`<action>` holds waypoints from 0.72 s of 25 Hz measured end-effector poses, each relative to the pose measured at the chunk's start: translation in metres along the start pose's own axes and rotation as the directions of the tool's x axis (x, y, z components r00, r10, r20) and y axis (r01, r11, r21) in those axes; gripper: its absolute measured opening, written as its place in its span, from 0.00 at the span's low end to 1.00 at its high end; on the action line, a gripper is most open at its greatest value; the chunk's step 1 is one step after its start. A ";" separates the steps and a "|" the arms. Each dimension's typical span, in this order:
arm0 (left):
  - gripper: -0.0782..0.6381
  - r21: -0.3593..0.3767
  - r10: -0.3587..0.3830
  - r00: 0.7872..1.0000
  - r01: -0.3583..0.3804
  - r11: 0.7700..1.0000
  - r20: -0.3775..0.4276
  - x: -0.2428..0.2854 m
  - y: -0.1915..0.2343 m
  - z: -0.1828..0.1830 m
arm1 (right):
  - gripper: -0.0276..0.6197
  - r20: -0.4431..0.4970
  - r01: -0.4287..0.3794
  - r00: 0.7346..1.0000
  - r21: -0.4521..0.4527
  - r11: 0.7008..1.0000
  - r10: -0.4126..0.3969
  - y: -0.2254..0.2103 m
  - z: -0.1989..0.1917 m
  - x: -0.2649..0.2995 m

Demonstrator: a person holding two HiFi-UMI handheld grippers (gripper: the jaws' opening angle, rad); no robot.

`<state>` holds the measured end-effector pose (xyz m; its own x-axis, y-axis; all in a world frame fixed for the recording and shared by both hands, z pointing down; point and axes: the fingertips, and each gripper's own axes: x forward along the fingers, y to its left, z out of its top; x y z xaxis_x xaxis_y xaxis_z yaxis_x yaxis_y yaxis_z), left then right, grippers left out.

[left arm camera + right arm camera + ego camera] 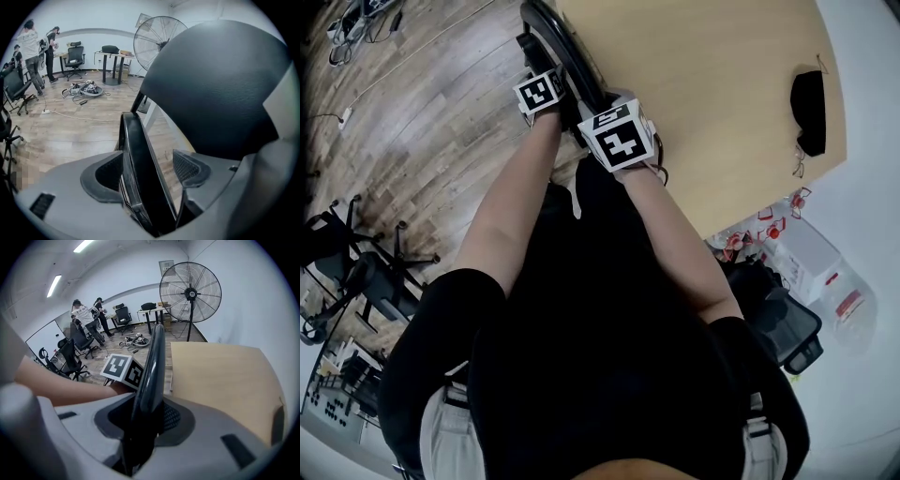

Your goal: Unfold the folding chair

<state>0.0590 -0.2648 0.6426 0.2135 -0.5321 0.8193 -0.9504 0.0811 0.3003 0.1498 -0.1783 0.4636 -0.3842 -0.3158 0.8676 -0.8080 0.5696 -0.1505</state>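
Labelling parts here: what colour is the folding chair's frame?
Glossy black: the chair frame shows best in the right gripper view.

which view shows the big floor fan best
The right gripper view: the fan shows its full cage and pole there. The left gripper view shows only part of its cage. The head view misses it.

The light wooden table (703,94) bears one black object (809,112) near its edge.
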 end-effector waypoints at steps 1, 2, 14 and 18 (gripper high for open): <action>0.55 -0.009 0.003 1.000 -0.003 1.000 -0.013 0.003 0.000 -0.001 | 0.22 0.001 0.000 1.000 -0.001 1.000 0.000 0.001 0.000 0.000; 0.55 -0.021 0.006 0.999 -0.007 1.000 -0.035 0.006 0.000 -0.005 | 0.22 0.002 0.001 1.000 -0.002 1.000 -0.001 0.001 0.001 0.000; 0.51 -0.139 -0.017 0.987 -0.005 0.990 -0.159 0.036 0.004 -0.039 | 0.22 0.005 0.009 1.000 -0.005 1.000 -0.008 0.000 -0.001 0.002; 0.44 -0.078 0.022 0.992 -0.032 0.996 -0.121 0.037 0.010 -0.032 | 0.22 0.007 0.007 1.000 -0.004 1.000 -0.007 0.000 -0.001 0.002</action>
<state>0.0644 -0.2563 0.6916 0.2186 -0.4239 0.8789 -0.9361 0.1633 0.3115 0.1493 -0.1778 0.4660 -0.3812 -0.3250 0.8655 -0.8089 0.5706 -0.1420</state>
